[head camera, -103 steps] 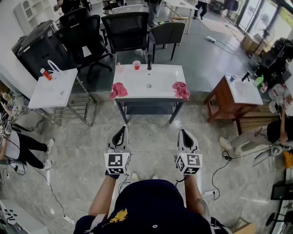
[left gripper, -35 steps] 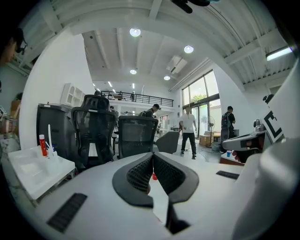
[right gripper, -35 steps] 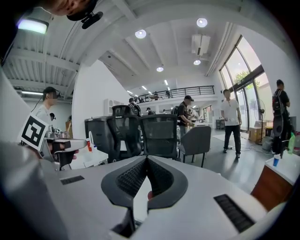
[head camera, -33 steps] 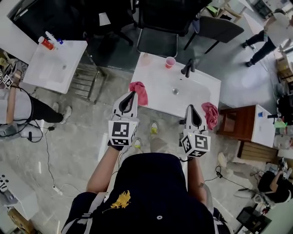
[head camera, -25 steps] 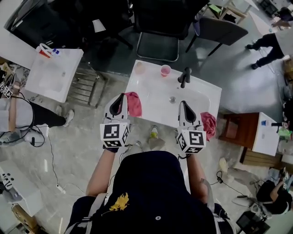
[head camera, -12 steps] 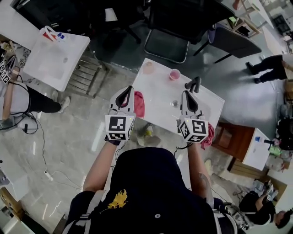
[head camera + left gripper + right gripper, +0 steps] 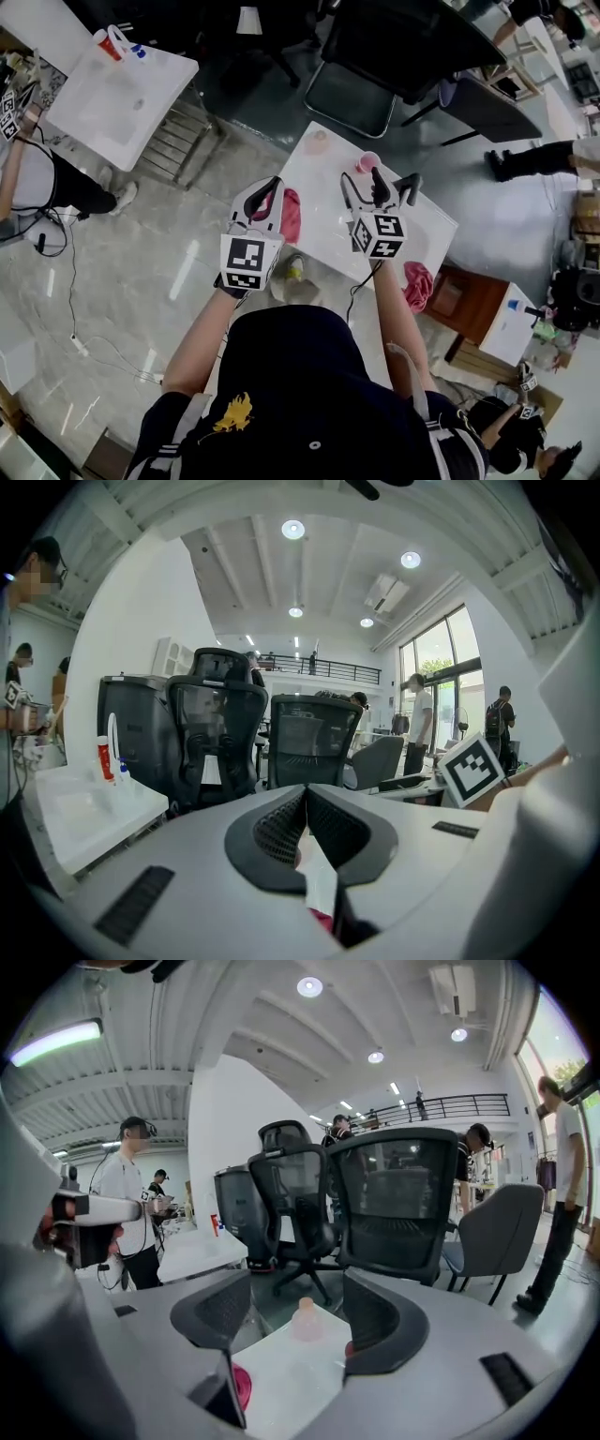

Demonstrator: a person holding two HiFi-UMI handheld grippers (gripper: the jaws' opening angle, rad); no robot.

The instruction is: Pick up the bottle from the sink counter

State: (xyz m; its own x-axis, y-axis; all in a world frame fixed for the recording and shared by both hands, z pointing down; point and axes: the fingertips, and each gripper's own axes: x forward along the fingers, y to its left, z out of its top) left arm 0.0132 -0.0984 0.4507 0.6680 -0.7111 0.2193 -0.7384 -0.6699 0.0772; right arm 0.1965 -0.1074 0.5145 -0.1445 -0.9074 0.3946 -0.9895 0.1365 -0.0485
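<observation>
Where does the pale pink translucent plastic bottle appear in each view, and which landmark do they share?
Head view: the pale pink translucent plastic bottle stands at the far left corner of the white sink counter.
Left gripper view: not in it.
Right gripper view: the bottle just below centre, at the counter's far end.
Shared landmark: the white sink counter.

Right gripper [image 7: 297,1290] jaws opening, nothing gripped. Bottle [image 7: 305,1321] upright on counter [image 7: 300,1387] beyond, framed in the gap.

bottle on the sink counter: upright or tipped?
Upright. In the right gripper view the bottle stands on the sink counter with its narrow cap on top.
</observation>
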